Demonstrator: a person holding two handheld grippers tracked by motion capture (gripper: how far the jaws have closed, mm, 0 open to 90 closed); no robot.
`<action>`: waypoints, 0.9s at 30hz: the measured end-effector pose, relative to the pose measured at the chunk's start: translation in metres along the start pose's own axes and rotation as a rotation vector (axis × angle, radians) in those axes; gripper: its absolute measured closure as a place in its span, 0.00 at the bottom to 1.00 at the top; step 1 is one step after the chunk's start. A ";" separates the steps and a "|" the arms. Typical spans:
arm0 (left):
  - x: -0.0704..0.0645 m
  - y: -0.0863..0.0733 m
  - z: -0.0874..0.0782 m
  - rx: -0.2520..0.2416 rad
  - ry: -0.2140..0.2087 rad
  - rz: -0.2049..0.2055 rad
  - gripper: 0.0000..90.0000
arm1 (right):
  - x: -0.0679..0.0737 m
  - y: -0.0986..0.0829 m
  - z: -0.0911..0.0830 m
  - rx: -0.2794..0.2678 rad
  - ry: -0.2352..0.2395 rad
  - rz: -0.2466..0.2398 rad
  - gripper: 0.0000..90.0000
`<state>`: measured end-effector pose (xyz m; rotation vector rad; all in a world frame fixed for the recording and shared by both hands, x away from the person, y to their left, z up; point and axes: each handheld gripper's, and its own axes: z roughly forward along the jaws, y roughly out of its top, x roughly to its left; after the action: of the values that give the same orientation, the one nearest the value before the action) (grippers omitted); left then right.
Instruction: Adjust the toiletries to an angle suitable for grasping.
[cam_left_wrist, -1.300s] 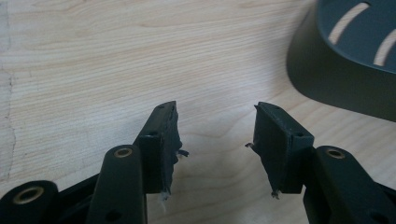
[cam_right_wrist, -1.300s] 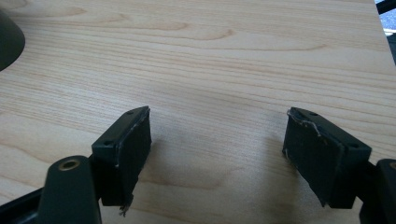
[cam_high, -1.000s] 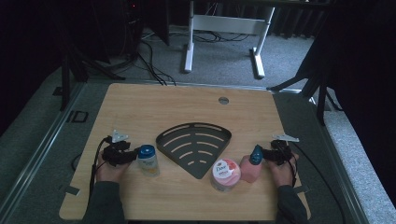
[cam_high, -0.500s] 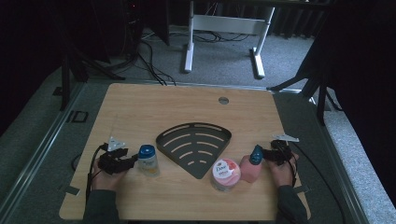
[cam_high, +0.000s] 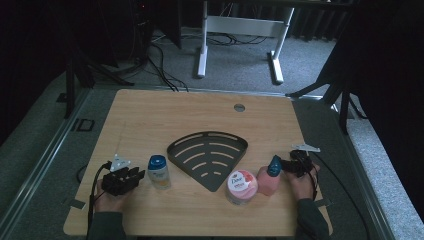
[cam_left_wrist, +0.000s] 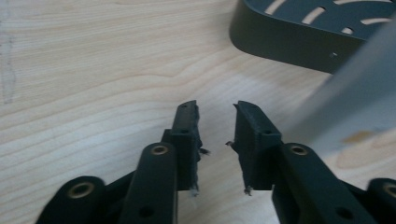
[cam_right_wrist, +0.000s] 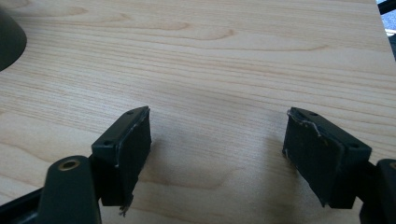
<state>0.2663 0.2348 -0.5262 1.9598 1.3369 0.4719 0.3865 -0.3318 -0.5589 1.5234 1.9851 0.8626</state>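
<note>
My left gripper (cam_high: 136, 176) rests near the table's front left, its jaws (cam_left_wrist: 217, 112) a small way apart with nothing between them. Just right of it stands a small bottle with a blue cap (cam_high: 159, 171), a pale blur (cam_left_wrist: 355, 107) in the left gripper view. A black fan-shaped rack (cam_high: 207, 157) lies flat mid-table, and its rim (cam_left_wrist: 299, 32) shows ahead of the left jaws. At the front right my right gripper (cam_high: 296, 160) is wide open (cam_right_wrist: 217, 140) over bare wood, beside a pink bottle with a blue top (cam_high: 270, 179).
A pink Dove jar (cam_high: 241, 187) stands left of the pink bottle, by the rack's tip. A round cable hole (cam_high: 239, 107) sits near the table's far edge (cam_high: 200, 91). The rack's rim (cam_right_wrist: 9, 37) shows at the upper left of the right gripper view.
My left gripper has drawn back from the blue-capped bottle, toward the front left. The bottle stays put. The right gripper and the pink bottle have not moved.
</note>
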 end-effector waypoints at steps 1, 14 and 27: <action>-0.002 -0.001 0.000 0.003 -0.008 0.003 0.82 | 0.000 0.000 0.000 0.000 0.000 0.000 0.25; -0.024 -0.013 -0.009 0.033 -0.064 0.051 1.00 | 0.000 0.000 0.000 0.000 0.000 0.001 0.25; -0.048 -0.019 -0.005 0.042 -0.092 0.097 1.00 | 0.000 0.000 0.000 0.000 0.000 0.001 0.25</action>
<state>0.2311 0.1965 -0.5320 2.0629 1.2078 0.3973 0.3865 -0.3317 -0.5588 1.5245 1.9846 0.8630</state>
